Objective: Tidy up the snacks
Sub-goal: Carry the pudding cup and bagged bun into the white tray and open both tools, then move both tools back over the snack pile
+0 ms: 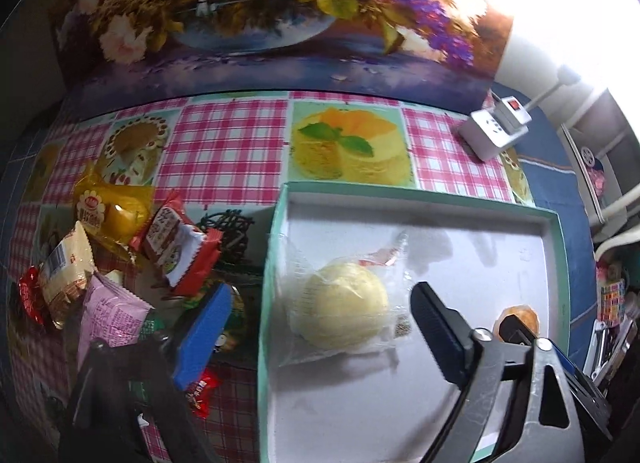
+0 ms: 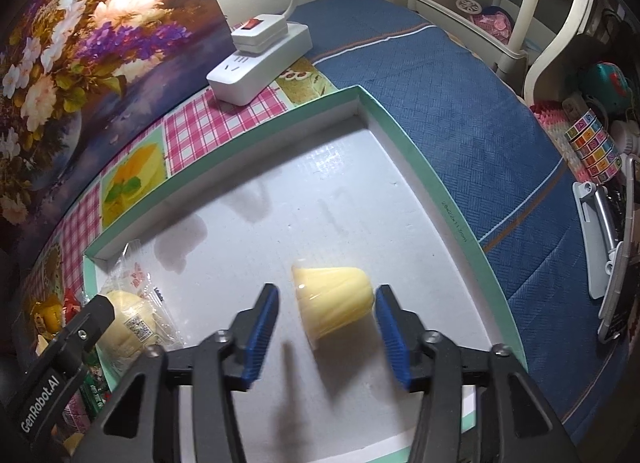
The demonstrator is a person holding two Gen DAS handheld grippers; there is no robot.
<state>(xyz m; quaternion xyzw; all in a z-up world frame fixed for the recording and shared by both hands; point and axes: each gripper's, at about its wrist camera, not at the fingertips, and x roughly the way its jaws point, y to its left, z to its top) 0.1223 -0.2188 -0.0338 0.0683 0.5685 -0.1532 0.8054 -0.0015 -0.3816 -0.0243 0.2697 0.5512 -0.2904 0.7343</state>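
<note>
A shallow white tray with a teal rim (image 1: 420, 191) (image 2: 440, 191) lies on the checked tablecloth. A pale round bun in a clear wrapper (image 1: 344, 311) (image 2: 128, 323) rests on the tray's floor near its left wall. My left gripper (image 1: 320, 331) is open above the bun, one blue pad (image 1: 204, 339) hanging outside the tray wall. A yellow jelly cup (image 2: 332, 303) lies on its side in the tray between the fingers of my right gripper (image 2: 326, 333), which is open; the left pad stands clear of the cup and the right pad is close beside it.
Several loose snack packets lie left of the tray: yellow (image 1: 108, 211), red-and-white (image 1: 180, 247), beige (image 1: 68, 271), pink (image 1: 112, 315). A white power strip (image 1: 492, 131) (image 2: 260, 59) sits behind the tray. A flower picture (image 1: 260, 3) stands at the back. Blue cloth (image 2: 480, 123) lies right of the tray.
</note>
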